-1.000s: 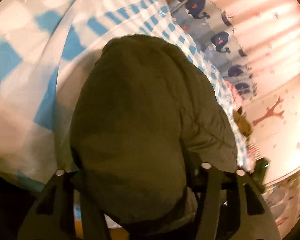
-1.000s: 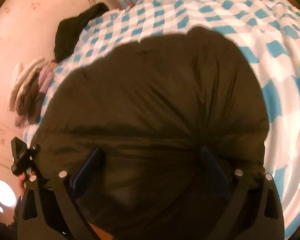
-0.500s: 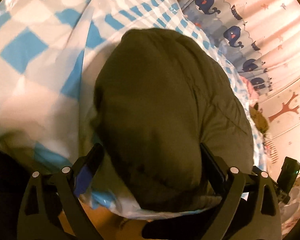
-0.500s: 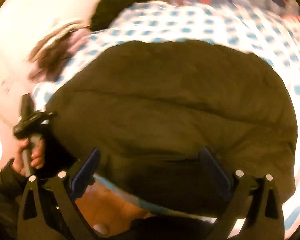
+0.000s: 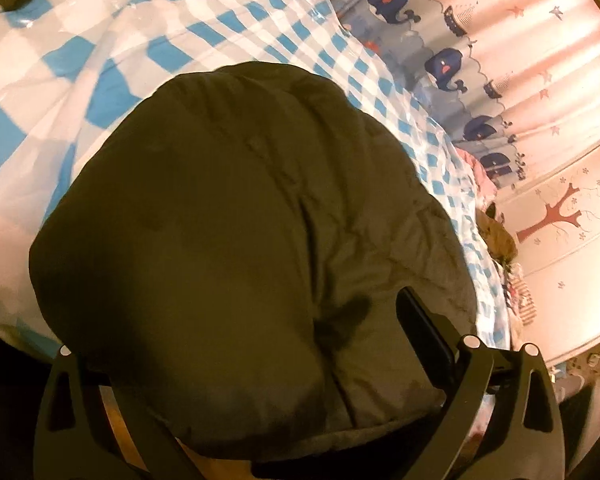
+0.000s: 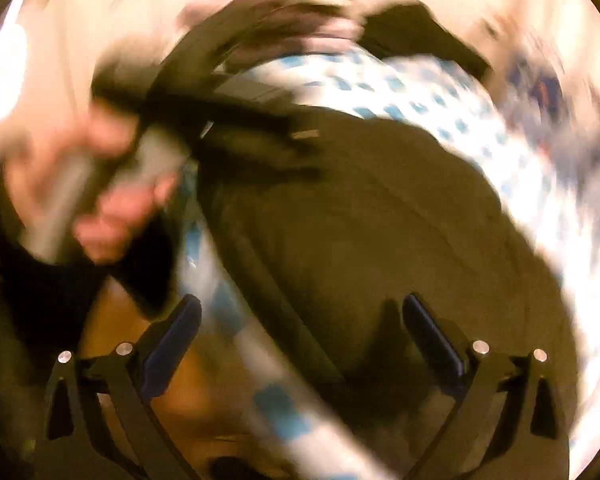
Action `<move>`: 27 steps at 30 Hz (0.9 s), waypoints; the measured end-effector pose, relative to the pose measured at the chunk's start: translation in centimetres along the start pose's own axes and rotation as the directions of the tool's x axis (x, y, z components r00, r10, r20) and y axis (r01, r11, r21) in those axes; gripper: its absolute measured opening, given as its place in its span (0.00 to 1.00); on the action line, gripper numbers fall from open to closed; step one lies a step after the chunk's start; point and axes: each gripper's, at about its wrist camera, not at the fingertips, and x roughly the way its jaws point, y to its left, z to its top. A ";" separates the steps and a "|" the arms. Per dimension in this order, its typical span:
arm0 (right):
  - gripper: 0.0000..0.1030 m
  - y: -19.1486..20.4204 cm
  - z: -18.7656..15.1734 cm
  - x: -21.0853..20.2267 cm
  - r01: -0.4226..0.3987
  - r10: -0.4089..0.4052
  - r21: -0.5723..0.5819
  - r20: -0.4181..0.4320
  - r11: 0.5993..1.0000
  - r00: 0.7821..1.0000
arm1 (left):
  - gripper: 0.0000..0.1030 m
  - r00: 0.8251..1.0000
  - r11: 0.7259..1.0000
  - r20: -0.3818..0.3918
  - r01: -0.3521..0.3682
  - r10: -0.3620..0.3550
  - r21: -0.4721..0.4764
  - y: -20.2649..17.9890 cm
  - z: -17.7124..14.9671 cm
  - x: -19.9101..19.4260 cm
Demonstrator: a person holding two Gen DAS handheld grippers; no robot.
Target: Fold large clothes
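A dark olive padded jacket [image 5: 236,240] lies folded in a thick bundle on a blue-and-white checked bed cover [image 5: 112,52]. My left gripper [image 5: 260,344] is open, its jaws wide apart around the near end of the bundle; the left finger is hidden under the fabric. In the blurred right wrist view the jacket [image 6: 380,240] lies ahead. My right gripper [image 6: 300,320] is open and empty at the bed's edge. The other hand with the left gripper [image 6: 204,120] shows at upper left, over the jacket.
A whale-print curtain [image 5: 440,60] and a wall with a tree sticker [image 5: 556,216] stand behind the bed. Small clothes [image 5: 496,236] lie at its far edge. A black garment [image 6: 420,36] lies at the far corner. Wooden floor [image 6: 168,392] shows below.
Both grippers have let go of the jacket and opened. The right gripper has pulled back and swung left fast; the left has drawn back slightly over the bundle.
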 end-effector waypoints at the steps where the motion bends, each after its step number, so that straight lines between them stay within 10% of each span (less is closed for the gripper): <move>1: 0.94 0.6 -0.2 0.9 0.047 -0.047 -0.042 -0.003 0.998 0.999 | 0.90 1.000 1.000 -0.024 0.008 -0.008 0.005 -0.3 0.4 -0.1; 4: 0.94 -0.6 0.8 4.0 0.102 -0.102 0.001 -0.013 0.995 0.995 | 0.90 0.994 0.997 -0.074 0.080 -0.081 -0.009 -0.1 1.5 -0.9; 9: 0.94 -9.3 -0.6 3.4 -0.173 0.116 0.463 0.151 0.869 0.982 | 0.90 0.989 0.992 -0.102 0.102 -0.109 -0.068 3.1 1.0 -1.7; 20: 0.94 -7.4 -0.7 2.3 -0.235 0.175 0.445 0.172 0.864 0.969 | 0.90 0.985 0.977 -0.091 0.130 -0.147 -0.171 2.9 1.0 3.1; 27: 0.94 -17.7 -2.2 -0.7 -0.119 0.000 0.664 0.176 0.738 0.984 | 0.67 0.997 0.995 0.013 0.074 -0.073 -0.068 0.6 1.9 4.2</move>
